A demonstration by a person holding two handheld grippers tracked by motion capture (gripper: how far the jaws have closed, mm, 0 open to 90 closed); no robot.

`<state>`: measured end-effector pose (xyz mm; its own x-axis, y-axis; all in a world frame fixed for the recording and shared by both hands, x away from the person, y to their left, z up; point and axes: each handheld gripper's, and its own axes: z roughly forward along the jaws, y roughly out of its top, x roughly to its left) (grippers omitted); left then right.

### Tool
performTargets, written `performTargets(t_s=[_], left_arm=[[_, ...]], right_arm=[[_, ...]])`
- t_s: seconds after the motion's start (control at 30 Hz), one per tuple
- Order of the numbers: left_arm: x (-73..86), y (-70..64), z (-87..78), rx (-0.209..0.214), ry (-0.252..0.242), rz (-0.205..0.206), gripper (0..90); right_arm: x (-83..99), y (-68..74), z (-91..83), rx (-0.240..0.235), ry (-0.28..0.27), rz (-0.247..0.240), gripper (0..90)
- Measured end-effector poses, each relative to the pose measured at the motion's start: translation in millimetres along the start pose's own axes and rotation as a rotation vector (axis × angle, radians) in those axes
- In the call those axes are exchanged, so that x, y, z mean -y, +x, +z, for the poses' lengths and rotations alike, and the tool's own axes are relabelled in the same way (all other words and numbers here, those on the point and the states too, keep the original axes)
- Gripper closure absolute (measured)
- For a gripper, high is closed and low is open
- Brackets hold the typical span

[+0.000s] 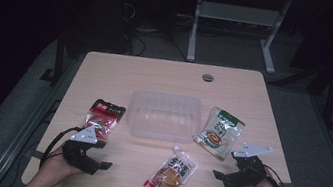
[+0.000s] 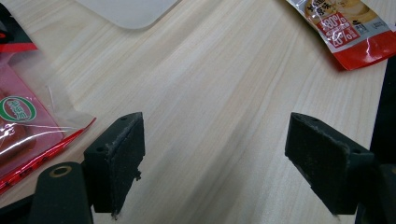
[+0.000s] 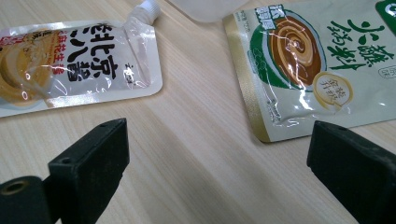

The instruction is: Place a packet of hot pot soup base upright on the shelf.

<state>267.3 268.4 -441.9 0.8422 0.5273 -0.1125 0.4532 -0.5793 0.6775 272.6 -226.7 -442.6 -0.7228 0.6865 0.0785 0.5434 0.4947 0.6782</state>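
Note:
A clear plastic tub sits mid-table. A red and black snack packet lies to its left, a green and white sauce pouch to its right, and a spouted orange-red sauce pouch in front of it. My left gripper rests near the front left edge, open, just below the red packet. My right gripper is open at the front right, between the spouted pouch and the green pouch. Bare wood lies between both pairs of jaws.
The wooden table has a round cable hole at the back. Beyond it stand a dark floor and white desk legs. The tub's corner shows ahead of the left gripper.

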Motion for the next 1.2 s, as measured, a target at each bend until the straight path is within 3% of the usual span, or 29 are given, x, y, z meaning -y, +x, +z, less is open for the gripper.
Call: performTargets(t_s=[0.4,0.63,0.77,0.97,1.2], left_arm=[[-4.8,3.1,-4.1,-0.027,-0.007,-0.023,20.5],[-13.4,16.9,-16.0,-0.12,-0.027,-0.07,23.5],[-18.1,26.0,-22.5,-0.145,-0.045,-0.094,23.9],[-26.3,43.2,-31.8,-0.189,-0.074,-0.135,33.5],[-38.3,66.2,-35.1,-0.238,-0.073,-0.161,57.9]], right_arm=[[1.8,-0.4,-0.1,-0.011,0.004,-0.004,5.8],[1.2,1.0,3.5,-0.016,0.008,-0.005,5.8],[1.6,1.0,3.6,-0.014,0.012,-0.004,5.8],[2.0,-0.6,2.8,-0.012,0.011,0.009,6.0],[1.5,-0.4,2.2,-0.01,0.008,0.015,6.0]])
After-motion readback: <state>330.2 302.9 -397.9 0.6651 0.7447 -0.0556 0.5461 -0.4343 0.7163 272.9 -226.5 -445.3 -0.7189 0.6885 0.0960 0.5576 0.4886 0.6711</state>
